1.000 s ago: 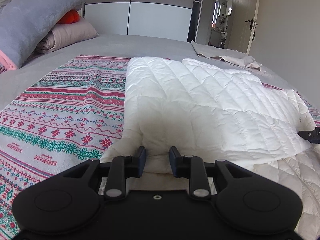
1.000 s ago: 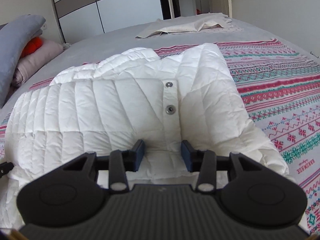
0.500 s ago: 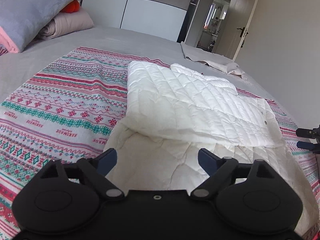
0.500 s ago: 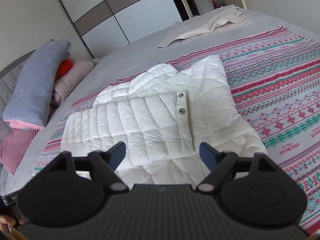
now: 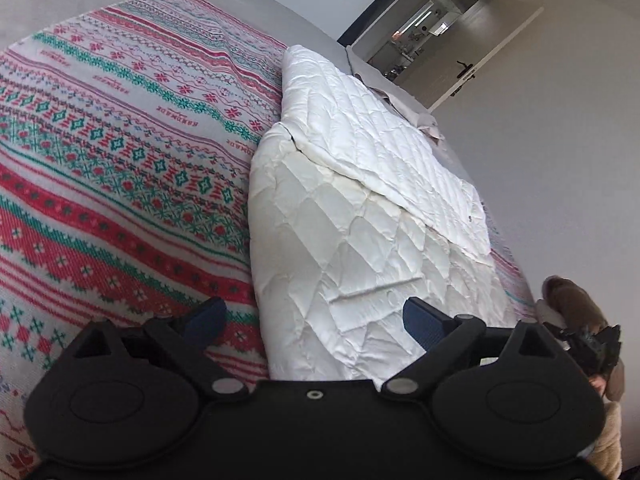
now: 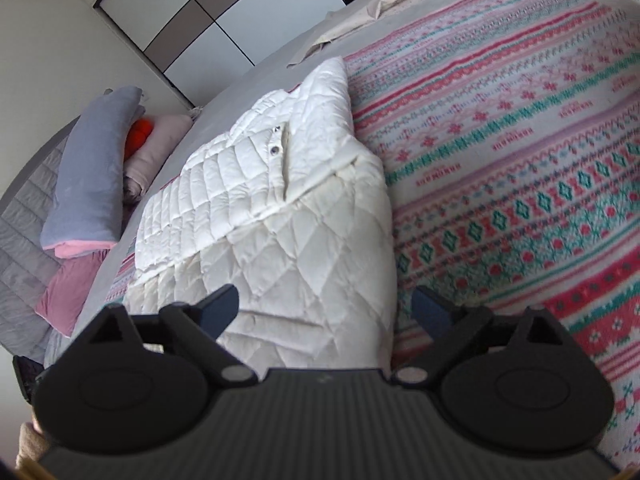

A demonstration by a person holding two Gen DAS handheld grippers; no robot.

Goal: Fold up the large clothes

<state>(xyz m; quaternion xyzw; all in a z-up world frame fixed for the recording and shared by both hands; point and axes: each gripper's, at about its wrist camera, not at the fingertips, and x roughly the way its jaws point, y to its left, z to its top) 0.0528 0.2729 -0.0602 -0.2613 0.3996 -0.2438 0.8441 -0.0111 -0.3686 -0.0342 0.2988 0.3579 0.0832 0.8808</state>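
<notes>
A white quilted jacket (image 5: pixel 360 200) (image 6: pixel 280 200) lies partly folded on the bed, its upper half doubled over the lower one and its snap buttons (image 6: pixel 275 149) showing. My left gripper (image 5: pixel 314 316) hovers over the jacket's near left corner with its jaws opening wide. The pads (image 5: pixel 420 320) touch nothing. My right gripper (image 6: pixel 326 308) hangs over the near right corner, jaws also opening, with the fabric edge below them but not pinched. In the left wrist view the other gripper (image 5: pixel 592 348) shows at the right edge, held by a hand.
A red, green and white patterned blanket (image 5: pixel 120 152) (image 6: pixel 520 160) covers the bed under the jacket. Grey and pink pillows (image 6: pixel 88 184) are piled at the head end. A beige cloth (image 6: pixel 360 16) lies at the far side. Wardrobe doors (image 6: pixel 224 12) and a doorway (image 5: pixel 424 40) stand beyond.
Both grippers let go of the folded jacket edge, opened wide and drew back toward its near end. They moved apart to opposite corners, and both views have rolled.
</notes>
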